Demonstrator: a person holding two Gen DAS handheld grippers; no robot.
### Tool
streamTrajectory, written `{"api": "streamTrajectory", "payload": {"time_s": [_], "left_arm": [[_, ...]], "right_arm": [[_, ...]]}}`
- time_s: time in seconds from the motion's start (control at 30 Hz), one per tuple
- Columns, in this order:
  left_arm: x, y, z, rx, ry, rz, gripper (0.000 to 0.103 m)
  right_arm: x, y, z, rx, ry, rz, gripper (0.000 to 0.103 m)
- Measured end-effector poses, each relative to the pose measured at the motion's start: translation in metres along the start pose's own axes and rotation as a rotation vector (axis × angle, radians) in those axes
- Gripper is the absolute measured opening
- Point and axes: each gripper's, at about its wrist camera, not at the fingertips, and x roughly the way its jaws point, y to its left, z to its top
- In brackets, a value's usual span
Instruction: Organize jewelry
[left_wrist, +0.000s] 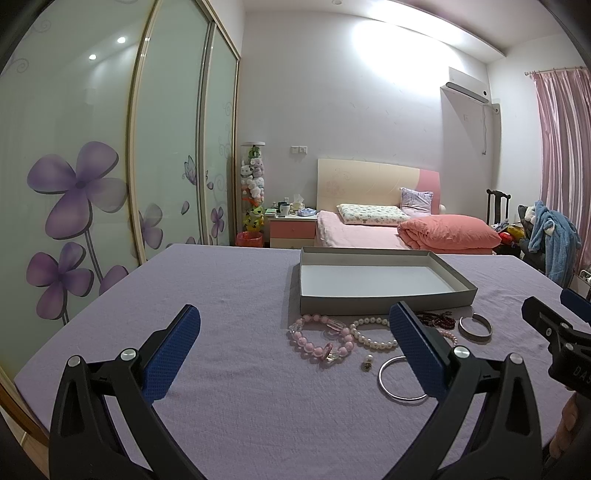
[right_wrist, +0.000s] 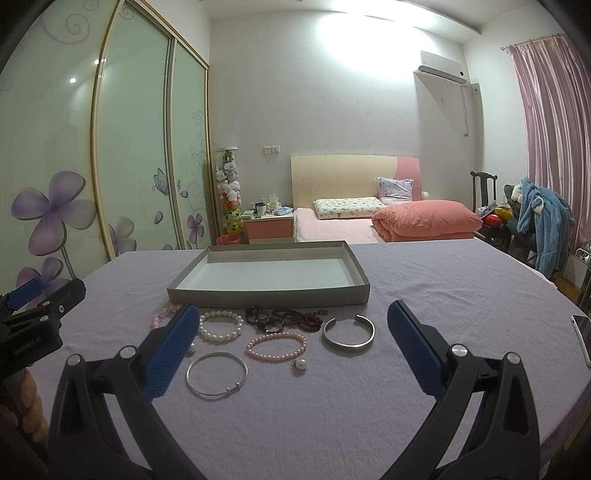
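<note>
My right claw (right_wrist: 291, 314) is spread wide and holds nothing. My left claw (left_wrist: 295, 317) is spread wide too, with nothing in it. Both hang just over the purple cloth (right_wrist: 332, 424).

Closest to me on the cloth is a thin silver ring bangle (right_wrist: 217, 375). Just beside it sits one little pearl earring (right_wrist: 301, 364). A bit farther is a small pink bead bracelet (right_wrist: 276, 345), and next to that a wide silver cuff (right_wrist: 348, 334). On the left lies a white pearl bracelet (right_wrist: 221, 326), and past my left finger a big pink bead bracelet (left_wrist: 320, 343). Then come dark beads (right_wrist: 284, 319) in a tangled heap.

Behind all of them is a gray box (right_wrist: 269, 293), open, with nothing inside it.

Far back I see a bed (right_wrist: 369, 221).
</note>
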Motion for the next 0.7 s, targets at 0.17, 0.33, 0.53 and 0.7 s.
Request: {"api": "streamTrajectory", "payload": {"time_s": [0.17,0.33,0.53,0.7], "left_arm": [[0.0000,0.0000,0.0000,0.000,0.000,0.000,0.101],[0.0000,0.0000,-0.0001,0.000,0.000,0.000,0.101],[-0.0022,-0.0012,0.0004,0.000,0.001,0.000,0.101],[-0.0029,-0.0010,0.0005,0.000,0.000,0.000,0.101]], "right_arm": [[0.0002,-0.0001,0.0000,0.000,0.000,-0.001,0.099],[0.0004,-0.0002,0.0000,0.000,0.001,-0.001,0.099],[0.0003,-0.0002,-0.0001,0.000,0.001,0.000,0.099],[0.0003,-0.0002,-0.0002,0.000,0.001,0.000,0.099]]}}
